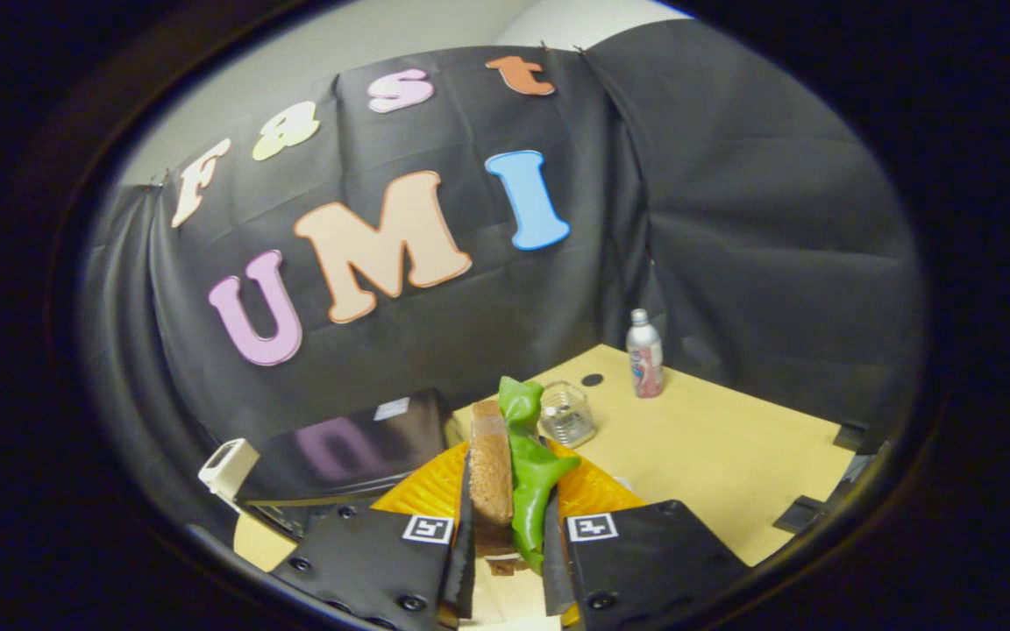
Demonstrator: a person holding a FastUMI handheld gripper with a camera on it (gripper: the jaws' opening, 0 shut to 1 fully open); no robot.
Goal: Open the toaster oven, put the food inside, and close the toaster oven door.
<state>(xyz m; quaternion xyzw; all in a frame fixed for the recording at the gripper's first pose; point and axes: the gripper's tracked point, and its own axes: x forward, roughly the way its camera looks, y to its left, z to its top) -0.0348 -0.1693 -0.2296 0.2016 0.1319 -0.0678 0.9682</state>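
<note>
The sandwich (505, 478) stands on edge between the two fingers of the gripper (505, 561), which are clamped on it from both sides. It is a slab of brown, grainy bread with a glossy green leaf of lettuce pressed against its right face; the leaf is wavy and sticks out past the bread at the far end. Under and just beyond the fingers lies an orange plate (597, 491) with a ribbed, shiny surface, and the sandwich looks lifted above it, though how far cannot be told.

To the left of the plate sits the toaster oven (338, 451), a dark box with a smooth reflective top and a pale handle or knob at its near left corner; whether its door is open cannot be made out.

Beyond the sandwich stands a small clear glass jar (568, 414), faceted and see-through. Further right, well apart, a slim bottle (645, 353) with a silver cap stands upright. Everything rests on a flat, pale wooden table (715, 456) with a matte top
</note>
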